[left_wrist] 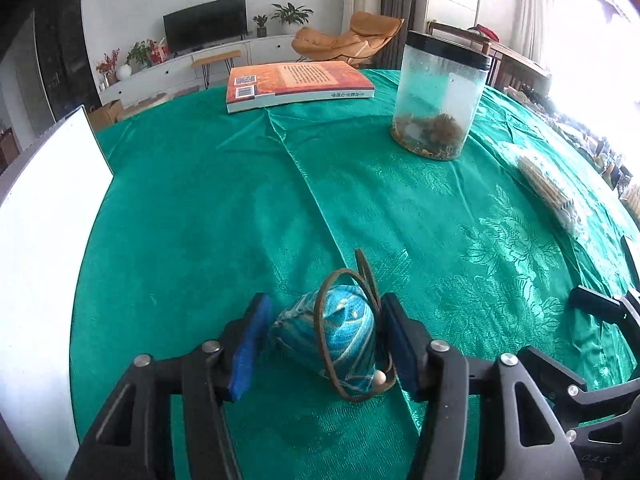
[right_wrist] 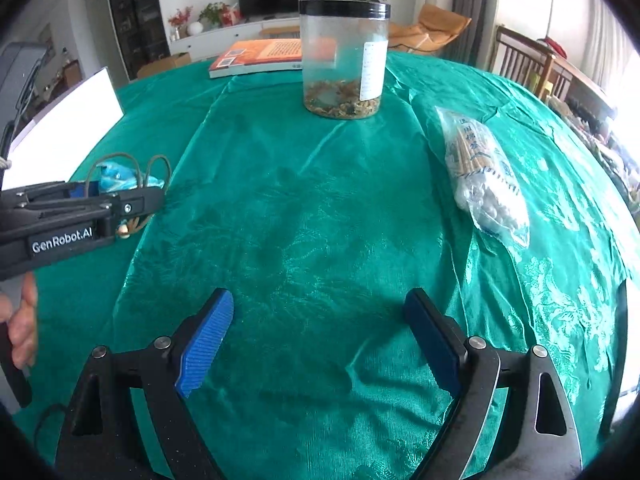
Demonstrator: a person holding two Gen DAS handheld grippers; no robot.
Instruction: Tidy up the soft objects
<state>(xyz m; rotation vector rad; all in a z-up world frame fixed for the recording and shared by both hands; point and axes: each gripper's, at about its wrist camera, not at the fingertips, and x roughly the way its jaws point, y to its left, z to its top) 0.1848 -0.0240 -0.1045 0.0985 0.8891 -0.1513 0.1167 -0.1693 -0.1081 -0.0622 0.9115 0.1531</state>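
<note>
Green tablecloth [right_wrist: 320,220], living room behind — left hand-held gripper [left_wrist: 324,344] grasping blue pouch [left_wrist: 340,332], right hand-held gripper [right_wrist: 320,340] released

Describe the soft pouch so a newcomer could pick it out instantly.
On the green tablecloth, look at the near edge, far from the book and clear jar. The pouch sits between the fingers of the left tool. It alone is blue-striped fabric with a brown cord looped over it.

Turquoise-striped pouch [left_wrist: 340,328], green floral tablecloth [left_wrist: 440,208]
</note>
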